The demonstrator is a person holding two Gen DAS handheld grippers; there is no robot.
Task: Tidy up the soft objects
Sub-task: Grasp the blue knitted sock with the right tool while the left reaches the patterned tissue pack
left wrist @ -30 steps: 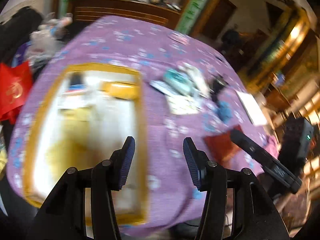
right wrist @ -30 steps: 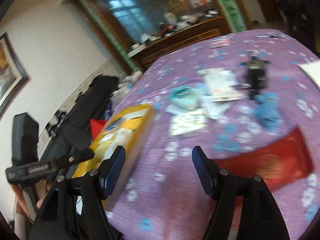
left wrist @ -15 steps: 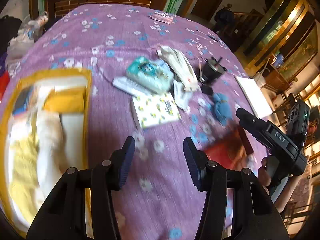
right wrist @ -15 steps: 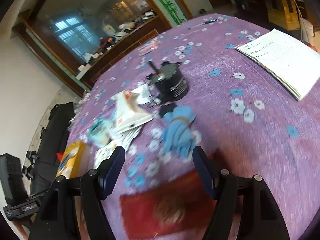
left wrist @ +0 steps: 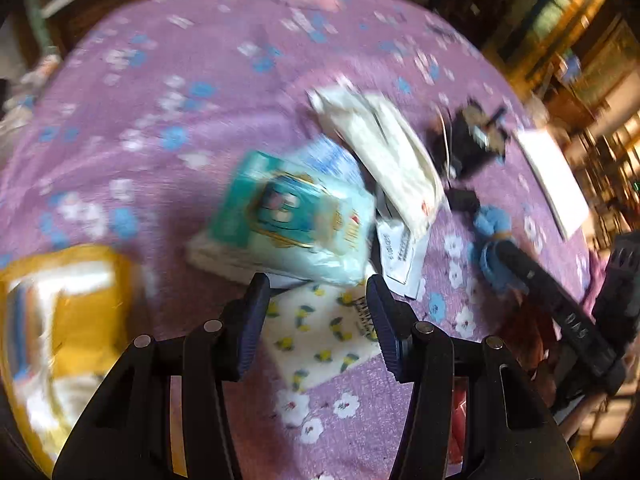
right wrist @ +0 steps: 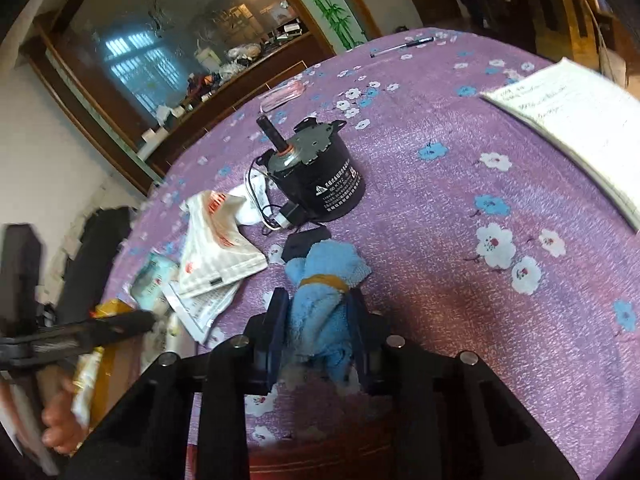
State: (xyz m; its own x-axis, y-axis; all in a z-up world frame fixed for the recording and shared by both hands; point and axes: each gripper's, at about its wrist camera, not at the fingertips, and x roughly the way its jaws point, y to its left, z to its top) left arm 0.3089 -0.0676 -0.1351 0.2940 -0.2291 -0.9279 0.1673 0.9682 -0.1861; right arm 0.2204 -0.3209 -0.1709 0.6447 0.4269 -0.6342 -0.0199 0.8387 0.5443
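So you're squeezing the right claw down on the blue towel roll right now: its two fingers are pressing into the fluffy sides, with the yellow band of the roll sitting just ahead of the tips. The roll is lying on the purple tabletop, and the black motor is standing further out in front of that claw, so it looks like you're in the pick-up step for this one. Your left claw is hanging spread wide and gripping nothing, with the flowery tissue pack lying right between its fingers and the teal wipes pack just beyond the tips. The yellow box is sitting off to that claw's left, already holding some stuff, so I'm guessing that's where the soft things are going. The next move probably calls for lifting the towel straight up without dragging the motor's wires, then swinging it over to the box.
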